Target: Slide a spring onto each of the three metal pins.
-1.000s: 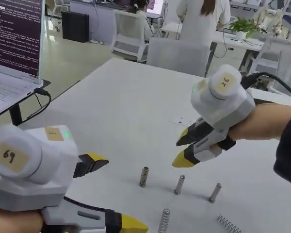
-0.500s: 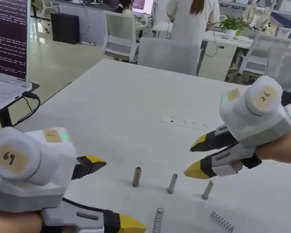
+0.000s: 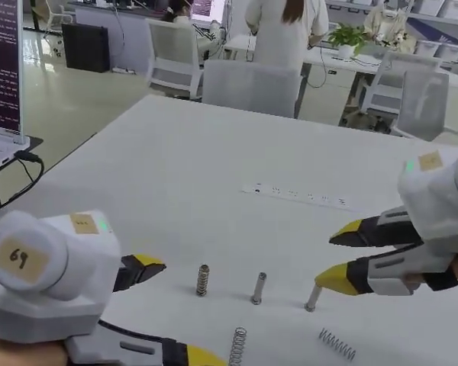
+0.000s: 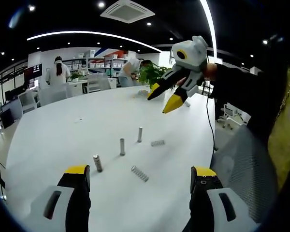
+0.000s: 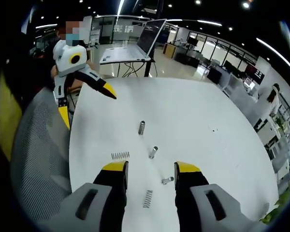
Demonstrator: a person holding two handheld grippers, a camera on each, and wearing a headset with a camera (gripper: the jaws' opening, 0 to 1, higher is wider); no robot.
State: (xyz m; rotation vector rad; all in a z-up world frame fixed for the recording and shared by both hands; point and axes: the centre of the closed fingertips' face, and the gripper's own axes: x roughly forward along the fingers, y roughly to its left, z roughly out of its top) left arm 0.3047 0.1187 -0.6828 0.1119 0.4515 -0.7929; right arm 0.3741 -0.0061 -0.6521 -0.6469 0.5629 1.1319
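Three metal pins stand in a row on the white table (image 3: 214, 168). The left pin (image 3: 203, 280) wears a spring. The middle pin (image 3: 258, 288) and the right pin (image 3: 313, 297) are bare. One loose spring (image 3: 237, 345) lies in front of the pins, and another loose spring (image 3: 336, 345) lies to its right. My left gripper (image 3: 172, 313) is open at the near left, with the pins (image 4: 122, 146) ahead of it. My right gripper (image 3: 332, 259) is open, empty, just above and right of the right pin (image 5: 167, 180).
A laptop (image 3: 0, 76) sits on a stand off the table's left edge. A flat power strip (image 3: 290, 192) lies on the table beyond the pins. Chairs (image 3: 248, 88) and a standing person (image 3: 282, 30) are behind the far edge.
My right gripper has moved right and slightly down, from above the middle pin to beside the right pin. The head camera has shifted. The left gripper has stayed put.
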